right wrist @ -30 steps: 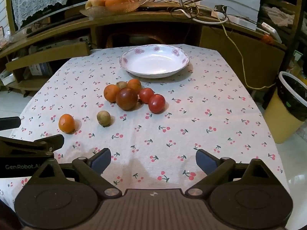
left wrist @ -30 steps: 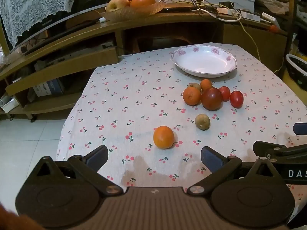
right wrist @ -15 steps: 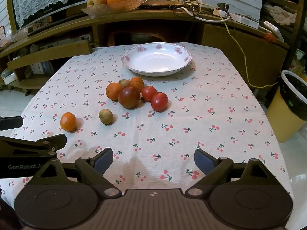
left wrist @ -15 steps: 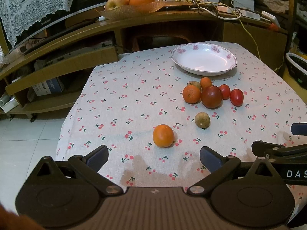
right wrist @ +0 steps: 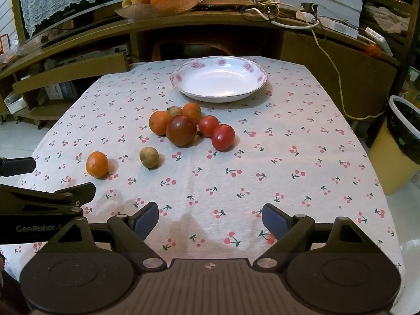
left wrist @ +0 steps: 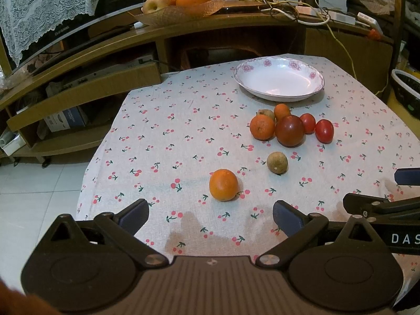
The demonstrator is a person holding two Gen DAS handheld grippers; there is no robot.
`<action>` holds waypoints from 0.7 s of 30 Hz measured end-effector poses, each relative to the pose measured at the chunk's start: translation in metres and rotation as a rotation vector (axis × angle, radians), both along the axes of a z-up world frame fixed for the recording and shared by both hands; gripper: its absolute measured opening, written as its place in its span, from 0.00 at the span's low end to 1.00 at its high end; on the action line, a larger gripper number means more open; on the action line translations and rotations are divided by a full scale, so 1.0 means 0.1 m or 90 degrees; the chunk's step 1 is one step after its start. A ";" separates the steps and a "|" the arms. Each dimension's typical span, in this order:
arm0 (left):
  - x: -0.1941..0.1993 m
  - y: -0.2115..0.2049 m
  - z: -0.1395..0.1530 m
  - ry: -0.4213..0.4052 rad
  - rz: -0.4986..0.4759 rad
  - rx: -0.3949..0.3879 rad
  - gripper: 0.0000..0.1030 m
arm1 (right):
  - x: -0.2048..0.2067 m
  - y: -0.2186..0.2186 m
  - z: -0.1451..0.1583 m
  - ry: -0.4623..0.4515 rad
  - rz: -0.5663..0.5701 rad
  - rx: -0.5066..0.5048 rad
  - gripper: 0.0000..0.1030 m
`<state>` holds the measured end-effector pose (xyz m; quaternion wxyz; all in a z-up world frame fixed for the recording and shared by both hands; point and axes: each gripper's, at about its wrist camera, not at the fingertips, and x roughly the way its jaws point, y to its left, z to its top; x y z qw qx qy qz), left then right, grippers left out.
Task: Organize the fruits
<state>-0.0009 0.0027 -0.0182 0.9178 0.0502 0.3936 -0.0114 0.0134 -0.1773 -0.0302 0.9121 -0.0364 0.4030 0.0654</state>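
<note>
A white floral plate (left wrist: 279,82) (right wrist: 219,78) sits empty at the far side of the cherry-print table. In front of it lies a cluster: two oranges (left wrist: 262,127) (right wrist: 159,122), a dark red tomato (left wrist: 289,130) (right wrist: 181,130), two red tomatoes (left wrist: 324,130) (right wrist: 223,137) and a brown fruit. A lone orange (left wrist: 223,184) (right wrist: 97,164) and a small brown fruit (left wrist: 277,162) (right wrist: 148,157) lie nearer. My left gripper (left wrist: 210,216) is open just short of the lone orange. My right gripper (right wrist: 210,216) is open over bare cloth.
A wooden shelf unit behind the table carries a fruit basket (left wrist: 178,2) and tangled cables (right wrist: 262,8). A dark bin in a yellow holder (right wrist: 404,141) stands right of the table. White floor tiles (left wrist: 34,183) lie to the left.
Both grippers have edged slightly forward over the table, so the fruits look a little closer. No fruit has moved, and both stay open.
</note>
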 end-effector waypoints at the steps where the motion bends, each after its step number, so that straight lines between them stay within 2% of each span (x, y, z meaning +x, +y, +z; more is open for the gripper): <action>1: 0.00 0.00 0.00 0.000 0.000 0.000 1.00 | 0.00 0.00 0.00 0.000 0.000 0.000 0.84; 21: -0.01 -0.01 -0.04 0.003 -0.003 0.006 1.00 | 0.02 0.01 -0.02 0.011 0.015 0.009 0.77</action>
